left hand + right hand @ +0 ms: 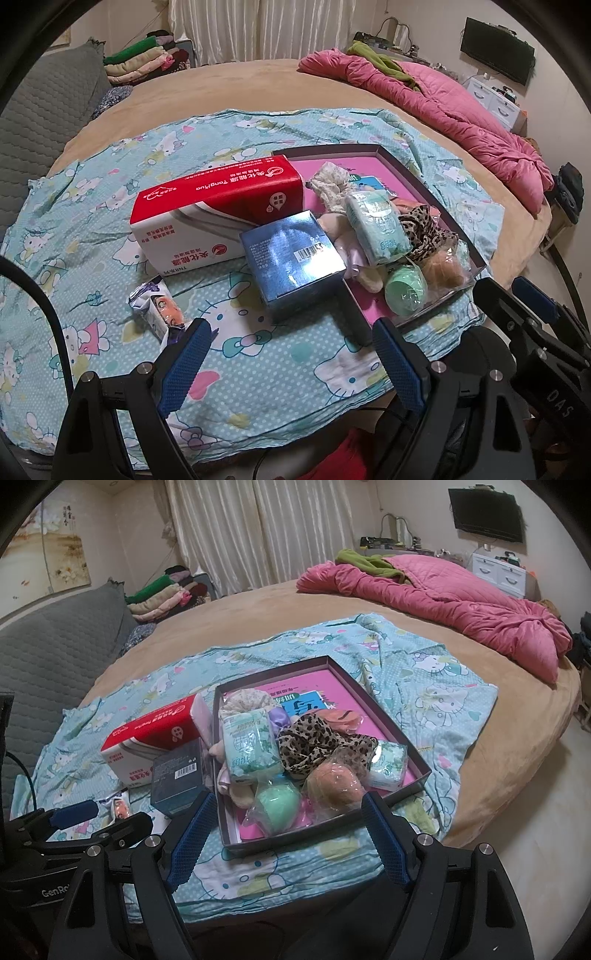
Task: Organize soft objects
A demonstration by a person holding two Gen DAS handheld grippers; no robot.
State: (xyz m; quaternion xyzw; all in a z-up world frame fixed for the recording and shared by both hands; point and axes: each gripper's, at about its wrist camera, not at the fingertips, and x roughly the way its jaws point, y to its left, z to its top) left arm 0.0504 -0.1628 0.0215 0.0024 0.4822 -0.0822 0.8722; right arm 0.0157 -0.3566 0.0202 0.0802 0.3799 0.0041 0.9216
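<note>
A shallow dark box with a pink floor point(369, 705) point(373, 168) lies on a Hello Kitty cloth point(258, 369) point(436, 701). It holds soft things: tissue packs point(249, 747) point(378, 229), a leopard-print cloth point(314, 747) point(424, 229), a green ball point(277, 806) point(404, 291), an orange ball point(334, 784) and a lace piece point(328, 184). Left of it lie a red-and-white carton point(218, 214) point(147, 738), a blue box point(291, 258) point(177, 779) and a small wrapped packet point(159, 310). My left gripper point(291, 365) is open and empty before the blue box. My right gripper point(288, 842) is open and empty at the dark box's near edge.
The cloth covers a tan round bed point(258, 609). A pink quilt point(461, 605) lies at the back right. Folded clothes point(166, 594) and a grey cushion point(55, 657) are at the left. The bed's edge drops to the floor on the right point(535, 794).
</note>
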